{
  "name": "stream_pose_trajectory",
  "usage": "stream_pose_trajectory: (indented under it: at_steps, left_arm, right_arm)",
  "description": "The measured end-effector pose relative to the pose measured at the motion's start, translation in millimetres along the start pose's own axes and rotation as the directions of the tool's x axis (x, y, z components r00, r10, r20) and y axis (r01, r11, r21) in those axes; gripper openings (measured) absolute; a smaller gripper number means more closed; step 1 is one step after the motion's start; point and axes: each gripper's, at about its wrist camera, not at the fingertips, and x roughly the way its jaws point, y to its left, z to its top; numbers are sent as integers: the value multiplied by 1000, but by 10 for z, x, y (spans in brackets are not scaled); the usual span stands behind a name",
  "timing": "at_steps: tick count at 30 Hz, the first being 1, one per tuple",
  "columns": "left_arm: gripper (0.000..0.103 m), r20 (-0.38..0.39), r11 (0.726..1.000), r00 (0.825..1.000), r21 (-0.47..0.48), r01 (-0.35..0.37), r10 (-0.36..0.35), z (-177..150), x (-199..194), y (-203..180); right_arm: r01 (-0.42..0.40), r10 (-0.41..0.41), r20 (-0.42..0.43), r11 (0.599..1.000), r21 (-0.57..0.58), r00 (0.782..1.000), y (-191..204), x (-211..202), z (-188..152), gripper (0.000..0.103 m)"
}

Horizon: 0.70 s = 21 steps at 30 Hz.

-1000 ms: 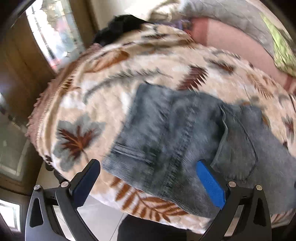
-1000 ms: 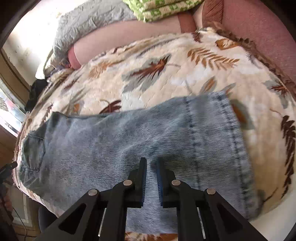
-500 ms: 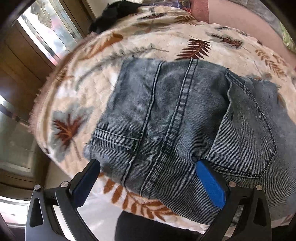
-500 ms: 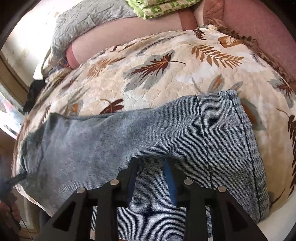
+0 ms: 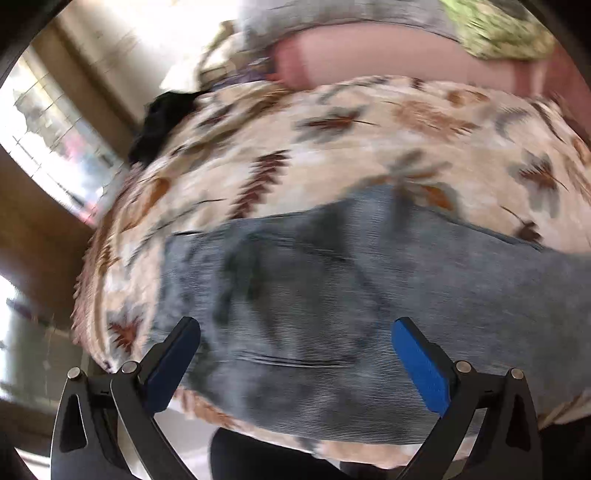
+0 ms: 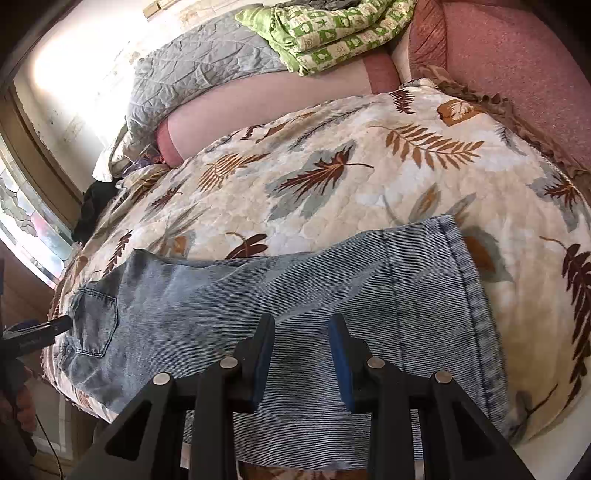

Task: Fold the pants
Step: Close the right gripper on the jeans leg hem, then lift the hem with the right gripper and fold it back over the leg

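Denim pants [image 6: 280,295], pale blue with a fine ribbed weave, are lying folded lengthwise across a quilted cream bedspread [image 6: 332,173] printed with brown and grey leaves. Compared with a second ago, the right tongs [image 6: 301,343] are no longer pressed together: their blue-padded jaws are standing a little apart above the leg fabric, pinching nothing. The left tongs [image 5: 295,343] are staying spread wide over the seat of the pants [image 5: 295,295], and their view is now smeared with motion blur, showing more of the bed beyond than before. Only the right wrist view is showing the stitched hem at the far right, the back pocket [image 6: 94,321] at the left, the left tongs' tip [image 6: 55,325] beside that pocket, and a green patterned quilt [image 6: 325,33] heaped over a grey one [image 6: 199,70].
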Motion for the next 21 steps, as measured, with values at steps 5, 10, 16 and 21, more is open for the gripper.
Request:
stream_pose_trajectory:
  at_steps: [5, 10, 16, 21]
  left_arm:
    - [103, -19, 992, 998, 110, 63, -61, -108, 86, -487]
    - [103, -119, 982, 992, 182, 53, -32, -249, 560, -716]
    - [103, -136, 987, 985, 100, 124, -110, -189, 543, -551]
    - [103, -80, 979, 988, 140, 146, -136, -209, 223, -598]
  right_arm:
    - [10, -9, -30, 1000, 20, 999, -92, 43, -22, 34]
    - [25, -25, -66, 1000, -2, 998, -38, 154, -40, 34]
    - [56, -61, -128, 998, -44, 990, 29, 365, -59, 34]
    - [-1, 1, -41, 1000, -22, 999, -64, 128, -38, 34]
